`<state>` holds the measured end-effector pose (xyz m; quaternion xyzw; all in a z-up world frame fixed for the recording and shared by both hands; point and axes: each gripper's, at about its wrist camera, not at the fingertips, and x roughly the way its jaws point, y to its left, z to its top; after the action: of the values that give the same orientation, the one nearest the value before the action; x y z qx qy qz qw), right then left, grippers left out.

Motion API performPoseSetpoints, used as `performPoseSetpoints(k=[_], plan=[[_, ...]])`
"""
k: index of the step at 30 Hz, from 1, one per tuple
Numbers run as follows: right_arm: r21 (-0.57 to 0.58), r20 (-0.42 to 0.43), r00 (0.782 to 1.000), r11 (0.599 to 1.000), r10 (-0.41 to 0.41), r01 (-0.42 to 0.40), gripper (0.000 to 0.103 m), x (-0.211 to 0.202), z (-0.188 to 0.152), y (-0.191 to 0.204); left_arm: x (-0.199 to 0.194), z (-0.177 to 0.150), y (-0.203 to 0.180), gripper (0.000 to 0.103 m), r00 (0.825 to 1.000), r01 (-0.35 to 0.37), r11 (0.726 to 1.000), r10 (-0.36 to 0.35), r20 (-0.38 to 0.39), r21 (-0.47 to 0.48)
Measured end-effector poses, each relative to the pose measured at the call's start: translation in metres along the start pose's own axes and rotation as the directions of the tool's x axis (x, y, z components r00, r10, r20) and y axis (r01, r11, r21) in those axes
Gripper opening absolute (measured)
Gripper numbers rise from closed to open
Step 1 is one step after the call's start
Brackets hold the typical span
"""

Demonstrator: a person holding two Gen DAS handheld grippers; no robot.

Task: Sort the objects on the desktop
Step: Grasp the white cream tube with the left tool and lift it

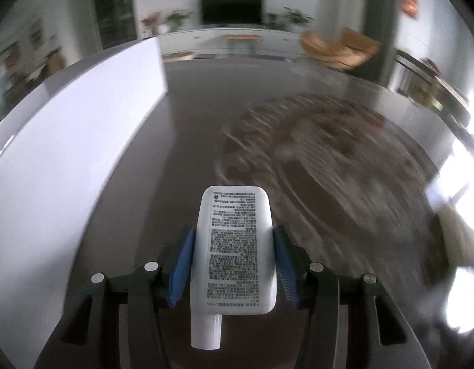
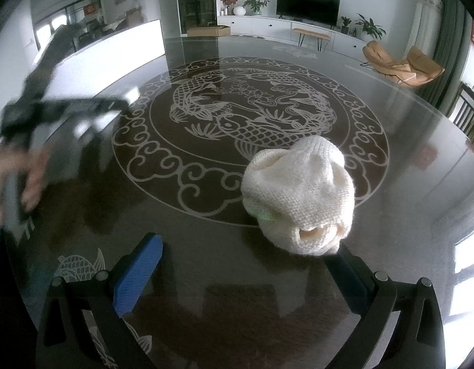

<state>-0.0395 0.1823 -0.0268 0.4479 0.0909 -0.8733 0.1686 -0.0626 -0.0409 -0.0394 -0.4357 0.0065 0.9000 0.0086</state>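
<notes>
Nearest the left wrist camera, a white tube (image 1: 235, 252) of lotion or cream, printed side up and cap pointing back toward the lens, is pinched across its body between the blue pads (image 1: 181, 269) of the left gripper (image 1: 233, 247). The pads are seen pressing on both flanks of the tube, while its crimped end projects past the fingertips, above the dark glass table (image 1: 181, 129). Everything beyond the tube is smeared by motion blur, so the gripper is judged to be moving quickly, and a slip is the chief risk. The tube is smooth and soft, its sides can give under the squeeze, and a fast swing or roll could let it twist between the pads or slide out onto the glass. From the right wrist view, the right gripper (image 2: 246, 269) is seen with its fingers spread wide and nothing between them. A cream knitted hat (image 2: 298, 196) lies on the table just beyond the tube-free right finger, overlapping the rim of the etched fish medallion (image 2: 249, 113). Left of the medallion, the blurred left gripper and the hand (image 2: 18, 178) that carries it are visible. If the tube is carried across the medallion toward the hat, a collision with the waiting right gripper or a snag in the loose knit could be caused. No sorting container can be made out in either view.
</notes>
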Motion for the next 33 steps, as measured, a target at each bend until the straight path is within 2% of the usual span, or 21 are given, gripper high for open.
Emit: performPoseSetpoints(k=[6, 10, 11, 13, 14, 17, 20, 33], plan=[[0.000, -0.001, 1.000, 1.000, -0.002, 0.002, 0.103, 0.001, 0.000, -0.001, -0.039, -0.046, -0.025, 0.051, 0.998, 0.067, 0.994, -0.066, -0.012, 0.083], [-0.001, -0.001, 1.000, 1.000, -0.002, 0.002, 0.103, 0.001, 0.000, -0.001, -0.043, -0.047, -0.023, 0.052, 0.997, 0.077, 0.993, -0.076, -0.014, 0.085], [-0.001, -0.001, 1.000, 1.000, -0.002, 0.002, 0.103, 0.001, 0.000, -0.001, -0.041, -0.045, -0.024, 0.056, 0.997, 0.082, 0.993, -0.081, -0.014, 0.085], [-0.001, -0.001, 1.000, 1.000, -0.002, 0.002, 0.103, 0.001, 0.000, -0.001, -0.036, -0.044, -0.029, 0.074, 0.996, 0.091, 0.991, -0.089, -0.025, 0.099], [-0.001, -0.001, 1.000, 1.000, -0.002, 0.002, 0.103, 0.001, 0.000, -0.001, -0.038, -0.046, -0.026, 0.089, 0.996, 0.079, 0.991, -0.075, -0.040, 0.112], [-0.001, -0.001, 1.000, 1.000, -0.002, 0.002, 0.103, 0.001, 0.000, -0.001, -0.035, -0.047, -0.023, 0.092, 0.996, 0.074, 0.992, -0.070, -0.047, 0.106], [-0.001, -0.001, 1.000, 1.000, -0.002, 0.002, 0.103, 0.001, 0.000, -0.001, -0.031, -0.047, -0.018, 0.102, 0.996, 0.069, 0.994, -0.063, -0.062, 0.086], [-0.001, -0.001, 1.000, 1.000, -0.002, 0.002, 0.103, 0.001, 0.000, -0.001, -0.033, -0.049, -0.016, 0.103, 0.996, 0.068, 0.994, -0.063, -0.065, 0.088]])
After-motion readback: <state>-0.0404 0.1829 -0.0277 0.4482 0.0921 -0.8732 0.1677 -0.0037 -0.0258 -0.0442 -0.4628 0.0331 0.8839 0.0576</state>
